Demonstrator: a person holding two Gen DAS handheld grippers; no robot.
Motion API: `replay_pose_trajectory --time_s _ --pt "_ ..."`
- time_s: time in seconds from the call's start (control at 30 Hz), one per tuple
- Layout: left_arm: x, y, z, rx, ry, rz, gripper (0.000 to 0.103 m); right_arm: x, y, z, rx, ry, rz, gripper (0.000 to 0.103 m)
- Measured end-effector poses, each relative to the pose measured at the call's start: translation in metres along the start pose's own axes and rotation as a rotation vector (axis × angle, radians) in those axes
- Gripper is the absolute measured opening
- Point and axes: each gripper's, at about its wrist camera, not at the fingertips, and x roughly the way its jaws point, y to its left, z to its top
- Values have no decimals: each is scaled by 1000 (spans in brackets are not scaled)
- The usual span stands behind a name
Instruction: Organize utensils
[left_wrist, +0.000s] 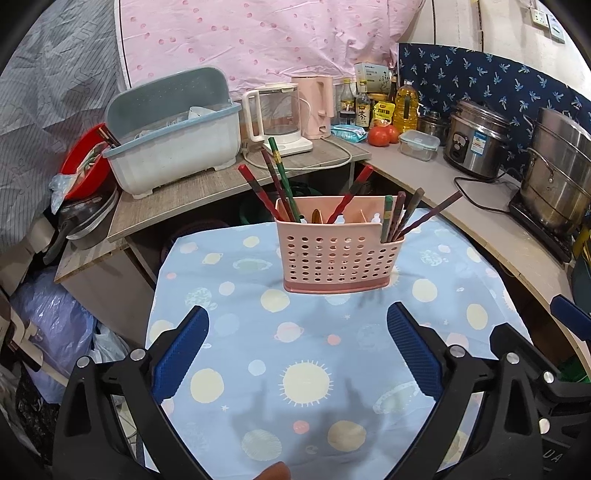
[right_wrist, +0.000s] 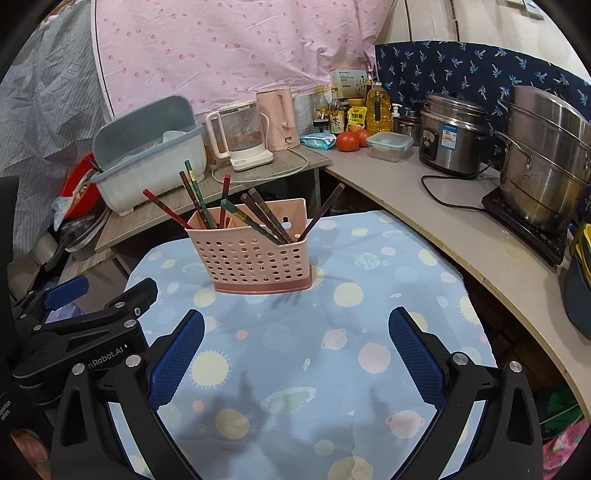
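left wrist view: chopsticks (left_wrist: 284, 184) stand in a pink caddy (left_wrist: 338, 254). both grippers (left_wrist: 297, 354) (right_wrist: 295, 350) gape wide, empty. judged best: straighten leaning sticks gently

A blue cloth (left_wrist: 332, 350) printed with suns and planets covers the table. Behind it on a grey shelf (left_wrist: 177, 206) stand a dish rack (left_wrist: 173, 155) with its lid up, a glass kettle (left_wrist: 277, 118) and a pink kettle (left_wrist: 317, 105). Beside them are bottles, a jug of oil (left_wrist: 405, 107), two tomatoes (left_wrist: 382, 134) and a clear lidded box (left_wrist: 419, 144). Along the right counter (right_wrist: 443, 221) sit a steel rice cooker (right_wrist: 452, 134) and a stacked steel pot (right_wrist: 546, 158). A pink dotted sheet (right_wrist: 240, 48) hangs behind.
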Motion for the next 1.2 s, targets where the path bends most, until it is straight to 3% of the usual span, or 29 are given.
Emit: replay_pose_trajectory --time_s 1.2 --pt "0 -2 -4 5 -12 71 93 7 0 -4 -20 0 -30 97"
